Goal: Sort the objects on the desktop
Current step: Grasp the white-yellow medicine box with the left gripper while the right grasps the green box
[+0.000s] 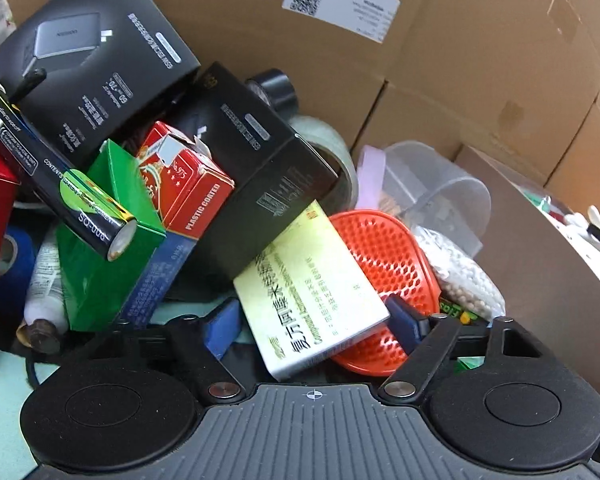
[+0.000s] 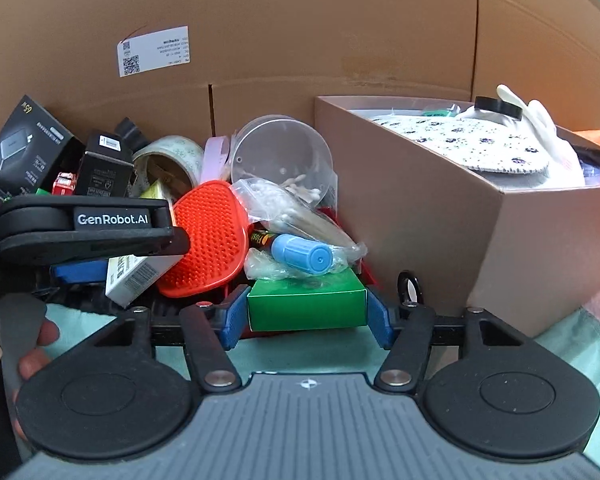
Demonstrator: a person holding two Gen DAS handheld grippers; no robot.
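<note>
With the brown storage box (image 2: 440, 216) as our mark, we clamp our right gripper (image 2: 306, 312) on the green carton (image 2: 306, 304) just beside it, while our left gripper (image 1: 320, 322) straddles the pale medicine box (image 1: 312, 280) farther off, contact unclear.

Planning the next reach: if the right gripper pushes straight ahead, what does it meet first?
The green box, already between the right gripper's blue fingers. Behind it, probably the blue-capped tube.
</note>
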